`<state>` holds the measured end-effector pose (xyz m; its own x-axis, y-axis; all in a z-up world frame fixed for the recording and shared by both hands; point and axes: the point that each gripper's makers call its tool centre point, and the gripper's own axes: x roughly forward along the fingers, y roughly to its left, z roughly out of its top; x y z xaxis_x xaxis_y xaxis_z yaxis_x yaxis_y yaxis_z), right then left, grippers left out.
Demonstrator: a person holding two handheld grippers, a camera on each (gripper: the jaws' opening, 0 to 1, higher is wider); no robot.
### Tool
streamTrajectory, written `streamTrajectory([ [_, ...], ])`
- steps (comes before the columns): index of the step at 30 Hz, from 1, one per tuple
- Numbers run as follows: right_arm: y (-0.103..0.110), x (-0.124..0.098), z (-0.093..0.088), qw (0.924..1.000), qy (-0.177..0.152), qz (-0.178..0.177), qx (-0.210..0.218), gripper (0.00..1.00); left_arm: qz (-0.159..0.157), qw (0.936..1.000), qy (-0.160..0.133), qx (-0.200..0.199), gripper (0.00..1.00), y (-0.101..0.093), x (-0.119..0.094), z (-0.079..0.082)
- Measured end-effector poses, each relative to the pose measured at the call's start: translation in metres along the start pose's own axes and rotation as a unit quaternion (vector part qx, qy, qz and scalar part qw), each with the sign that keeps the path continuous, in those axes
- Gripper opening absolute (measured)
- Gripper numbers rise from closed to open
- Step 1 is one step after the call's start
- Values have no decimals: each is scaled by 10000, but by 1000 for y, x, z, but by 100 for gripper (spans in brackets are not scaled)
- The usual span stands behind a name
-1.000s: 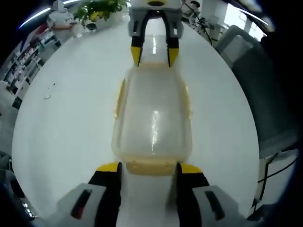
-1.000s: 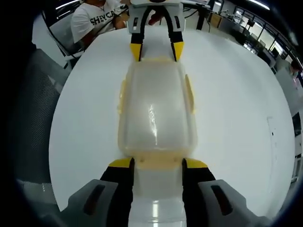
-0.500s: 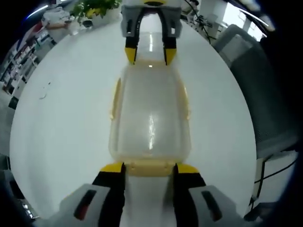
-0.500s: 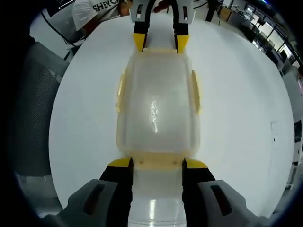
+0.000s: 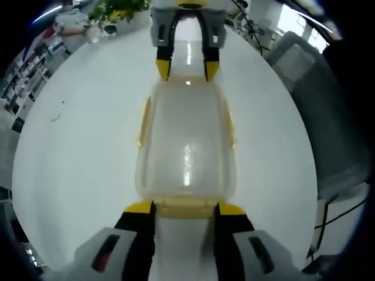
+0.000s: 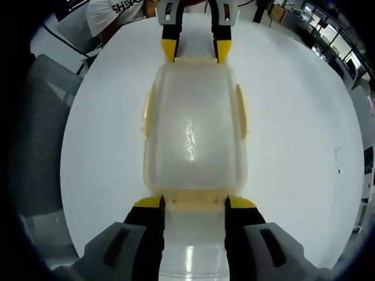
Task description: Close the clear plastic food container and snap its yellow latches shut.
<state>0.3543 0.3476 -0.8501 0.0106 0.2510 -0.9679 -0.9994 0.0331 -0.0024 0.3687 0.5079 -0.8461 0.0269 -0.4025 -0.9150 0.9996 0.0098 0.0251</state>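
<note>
Clear plastic food container [image 5: 186, 146], lid on, lies on white worktop [image 5: 82, 152] between left gripper [image 5: 183, 209] and right gripper [image 6: 192, 202], both spread wide astride its end yellow latches [image 6: 194, 200]; latches seemingly unsnapped, so press each squarely, bracing the opposite end

The container [image 5: 186, 140] is sitting on the table [image 5: 82, 146]. The left gripper [image 5: 184, 208] and right gripper [image 6: 193, 203] are facing each other at its opposite short ends.

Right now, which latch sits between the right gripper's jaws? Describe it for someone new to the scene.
On the round white table lies one clear plastic food container with its lid on. Four yellow latches edge it; yours is the end latch at its near short end in the right gripper view, straddled by the right gripper, unlike the side latches.
</note>
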Motion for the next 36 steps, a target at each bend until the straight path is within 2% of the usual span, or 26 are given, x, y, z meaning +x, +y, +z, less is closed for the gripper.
streamTrajectory([
  [1,0,0,0,10000,-15,-6,-8,37,20,9999,-34,159,33,-1,0,1],
  [3,3,-2,1,9999,-129,41,31,36,-37,9999,110,-52,33,-2,-2,-1],
  [6,6,-8,-1,9999,-120,108,-10,36,-105,9999,108,23,33,-6,-7,6],
  [10,7,-19,0,9997,-253,42,-10,36,-64,9999,78,47,33,-7,-24,16],
  [13,8,-30,6,9990,-441,22,18,37,-67,9999,88,52,33,-6,-34,17],
  [16,5,-41,10,9984,-557,-59,-54,37,13,10000,43,18,33,-4,-43,19],
  [21,6,-60,10,9983,-553,-57,-149,37,94,9999,-56,-28,34,-8,-54,29],
  [22,7,-61,9,9984,-541,-59,-155,37,86,9998,-148,-48,34,-9,-57,33],
  [25,9,-68,8,9980,-592,-71,-226,37,58,9998,-150,-95,34,-12,-56,35],
  [29,9,-69,7,9981,-540,-141,-275,37,173,9998,-123,3,34,-10,-57,39],
  [36,8,-72,2,9981,-511,-180,-287,37,154,9998,-122,-67,34,-11,-56,44],
])
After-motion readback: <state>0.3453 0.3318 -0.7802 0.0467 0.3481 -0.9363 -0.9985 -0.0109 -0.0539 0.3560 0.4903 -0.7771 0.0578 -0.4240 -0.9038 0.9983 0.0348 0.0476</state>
